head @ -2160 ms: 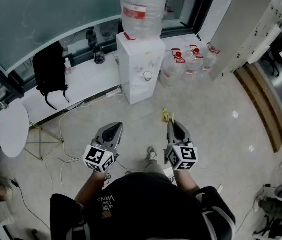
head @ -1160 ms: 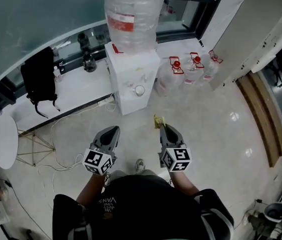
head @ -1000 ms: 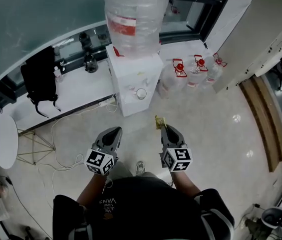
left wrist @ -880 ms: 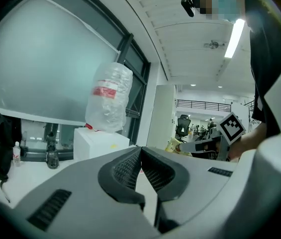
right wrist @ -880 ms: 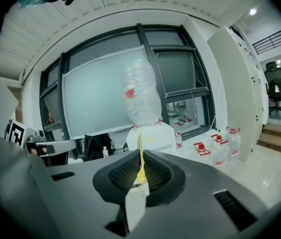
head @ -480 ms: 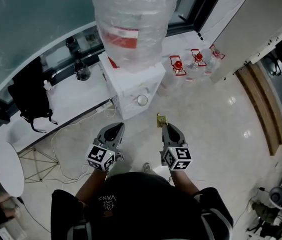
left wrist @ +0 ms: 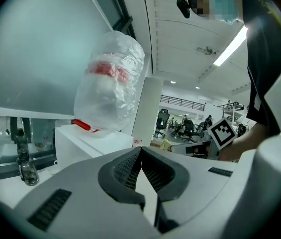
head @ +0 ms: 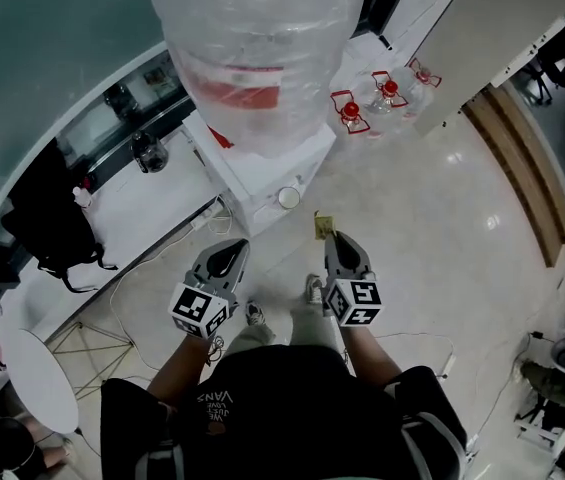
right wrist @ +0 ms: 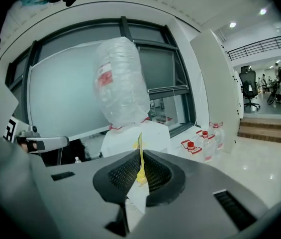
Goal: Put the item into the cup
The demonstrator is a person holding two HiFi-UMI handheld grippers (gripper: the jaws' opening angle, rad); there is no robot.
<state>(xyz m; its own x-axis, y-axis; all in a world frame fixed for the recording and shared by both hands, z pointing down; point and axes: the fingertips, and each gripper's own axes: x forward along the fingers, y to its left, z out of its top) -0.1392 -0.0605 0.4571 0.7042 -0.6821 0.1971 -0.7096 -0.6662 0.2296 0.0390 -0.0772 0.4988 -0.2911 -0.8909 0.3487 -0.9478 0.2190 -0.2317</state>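
Note:
A small white cup [head: 288,197] stands in the tap recess of the white water dispenser [head: 252,173], under its big clear bottle [head: 252,38]. My right gripper [head: 326,238] is shut on a thin yellow sachet [head: 322,225] that sticks up past the jaw tips, a short way in front of the cup. In the right gripper view the sachet [right wrist: 140,142] stands edge-on between the closed jaws of the gripper [right wrist: 141,156], with the dispenser [right wrist: 123,136] behind. My left gripper [head: 230,253] is beside it, shut and holding nothing [left wrist: 139,152].
Spare water jugs with red caps [head: 382,93] stand right of the dispenser. A white ledge [head: 152,193] with a black backpack [head: 47,218] runs left. Cables [head: 147,283] trail on the floor. A round white table [head: 37,393] is at lower left, a wooden step [head: 517,178] at right.
The person has walked toward the dispenser, so the dispenser, bottle and cup appear much nearer and larger. Both grippers kept their pose, and the right one still holds the sachet.

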